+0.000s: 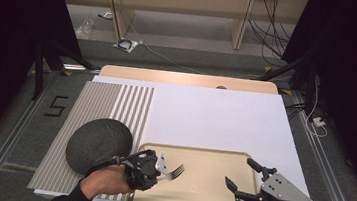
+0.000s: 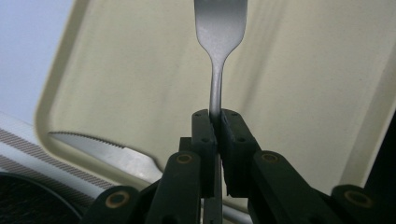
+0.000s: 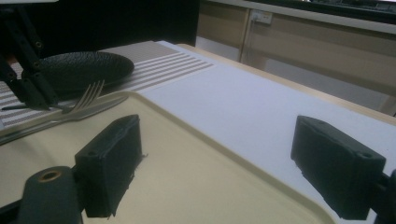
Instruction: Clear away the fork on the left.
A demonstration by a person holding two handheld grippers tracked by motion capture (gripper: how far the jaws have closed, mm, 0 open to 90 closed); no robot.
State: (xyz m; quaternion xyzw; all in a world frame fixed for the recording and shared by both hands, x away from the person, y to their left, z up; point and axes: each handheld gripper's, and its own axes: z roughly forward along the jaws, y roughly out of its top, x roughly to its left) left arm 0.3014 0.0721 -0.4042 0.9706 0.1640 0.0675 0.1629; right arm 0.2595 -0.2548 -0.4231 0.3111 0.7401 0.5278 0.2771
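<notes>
At the left of the high view a striped mat (image 1: pixel 100 107) lay on the white board (image 1: pixel 215 117), and a dark round stone-like lump (image 1: pixel 97 144) sat on the mat at lower left. Just right of it, in the lower centre-left, the left gripper (image 1: pixel 159 171) was clamped on a fork (image 1: pixel 173 172), its jaws pinched tight on the handle, tines pointing right over the left part of the beige tray (image 1: pixel 196 198). In the left gripper view the fork (image 2: pixel 218 46) rose straight up the middle of the frame from between the closed jaws, and a knife (image 2: pixel 109 151) lay at lower left across the tray's rim (image 2: pixel 44 112). At lower right of the high view the right gripper (image 1: pixel 245 176) hovered over the tray's right edge, jaws spread wide with nothing between them.
</notes>
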